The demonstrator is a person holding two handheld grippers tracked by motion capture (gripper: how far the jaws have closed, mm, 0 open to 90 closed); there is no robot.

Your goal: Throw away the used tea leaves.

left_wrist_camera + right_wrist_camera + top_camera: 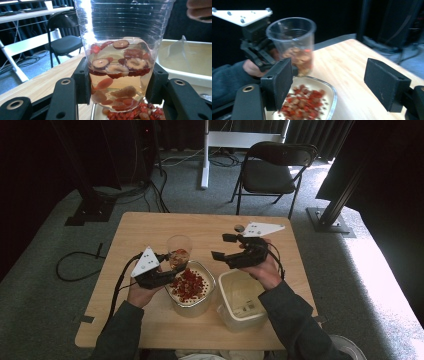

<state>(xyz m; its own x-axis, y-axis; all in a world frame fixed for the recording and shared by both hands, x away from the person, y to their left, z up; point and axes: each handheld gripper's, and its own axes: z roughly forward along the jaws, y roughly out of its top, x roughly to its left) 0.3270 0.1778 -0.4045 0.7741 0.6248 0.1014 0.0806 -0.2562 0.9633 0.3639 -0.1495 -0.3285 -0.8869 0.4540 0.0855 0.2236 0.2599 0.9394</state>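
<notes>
Two grippers: both held over a wooden table, one in each of the person's hands
Table [150,227]: pale wood-grain top, square with rounded corners, standing on grey carpet
Folding chair [272,170]: black metal frame with a dark padded seat, on the floor beyond the table's far edge
Plastic tub [240,302]: milky translucent walls, squarish with rounded corners, open top, near the front edge under the right forearm
Metal bowl [192,306]: shiny steel wall, rounded-square rim, just left of the tub; holds a heap of small red dried berries [188,285] mixed with paler pieces
Left gripper [120,82]: black jaws about half spread, their flat pads pressed on either side of the cup's lower part so that it is carried; white three-cornered plate on top in the high view
Right gripper [337,87]: jaws standing wide apart with nothing between them, blocky black pads with a matte face, hovering above the table just behind the tub
Clear cup [121,57]: thin ribbed transparent plastic, tapering downward, upright, held just above the far rim of the metal bowl; lower half filled with pale liquid, round reddish fruit slices with light centres and red berries
</notes>
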